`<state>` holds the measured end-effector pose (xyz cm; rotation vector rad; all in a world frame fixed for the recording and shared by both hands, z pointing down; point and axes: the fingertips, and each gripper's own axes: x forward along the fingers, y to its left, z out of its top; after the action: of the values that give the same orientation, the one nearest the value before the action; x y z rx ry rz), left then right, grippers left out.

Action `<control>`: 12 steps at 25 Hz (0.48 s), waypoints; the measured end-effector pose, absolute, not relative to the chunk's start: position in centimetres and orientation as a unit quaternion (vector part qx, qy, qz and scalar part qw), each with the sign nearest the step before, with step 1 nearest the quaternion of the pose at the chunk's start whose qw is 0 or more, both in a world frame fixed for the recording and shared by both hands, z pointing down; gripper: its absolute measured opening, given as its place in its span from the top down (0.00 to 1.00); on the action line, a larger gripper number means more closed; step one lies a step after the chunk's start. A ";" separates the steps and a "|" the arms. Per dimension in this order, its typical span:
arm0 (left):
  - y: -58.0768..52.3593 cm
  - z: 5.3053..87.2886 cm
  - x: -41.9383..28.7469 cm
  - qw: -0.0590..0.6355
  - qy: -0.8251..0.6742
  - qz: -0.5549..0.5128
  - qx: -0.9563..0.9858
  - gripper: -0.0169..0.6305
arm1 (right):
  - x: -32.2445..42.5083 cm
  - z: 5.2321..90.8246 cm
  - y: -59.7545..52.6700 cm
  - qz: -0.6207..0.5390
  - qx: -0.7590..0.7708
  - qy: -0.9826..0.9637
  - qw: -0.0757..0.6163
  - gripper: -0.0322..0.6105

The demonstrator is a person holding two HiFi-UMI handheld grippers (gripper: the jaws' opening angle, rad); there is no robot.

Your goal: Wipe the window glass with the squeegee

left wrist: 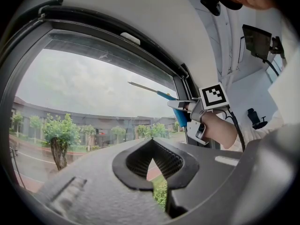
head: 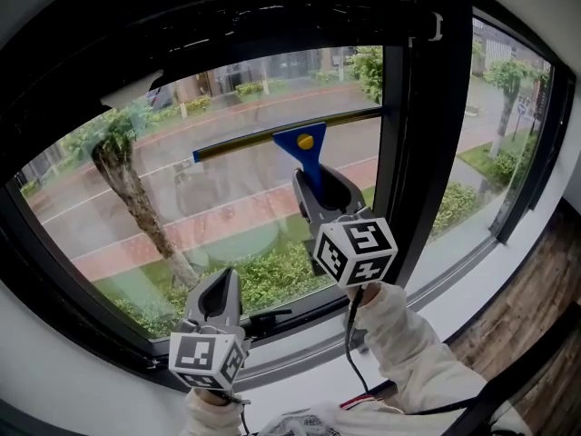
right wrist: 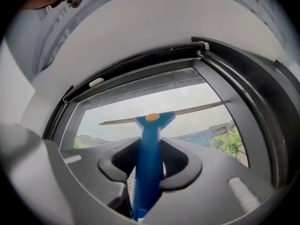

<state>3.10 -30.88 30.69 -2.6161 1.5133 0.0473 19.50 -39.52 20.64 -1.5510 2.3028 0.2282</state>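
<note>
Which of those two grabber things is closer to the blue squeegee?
The right. The right gripper has its jaws shut on the squeegee; the left gripper hangs below and left of it, apart, jaws together on nothing.

no words or numbers can be read; the marker cube (head: 356, 251) on the right gripper (head: 316, 187) shows only square patterns.

You're in what looks like an office: behind your right gripper (head: 315, 189), a mounted monitor (left wrist: 257, 40) and a swivel chair (left wrist: 254, 117); ahead of it, a black-framed window (head: 427, 153) overlooking a tree-lined road (head: 227, 182).
</note>
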 end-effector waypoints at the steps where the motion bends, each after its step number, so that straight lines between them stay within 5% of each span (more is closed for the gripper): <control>1: -30.8 30.7 3.1 0.059 0.499 0.015 -0.864 0.97 | 19.5 20.9 -39.5 0.079 -0.548 0.814 0.176 0.74; 12: -30.8 31.3 3.2 0.052 0.498 0.012 -0.865 0.97 | 19.5 23.7 -39.3 0.066 -0.552 0.814 0.167 0.74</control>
<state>3.15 -30.83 31.34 -2.6313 1.5159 0.0360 19.46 -39.29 23.65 -1.5721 2.3167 0.1873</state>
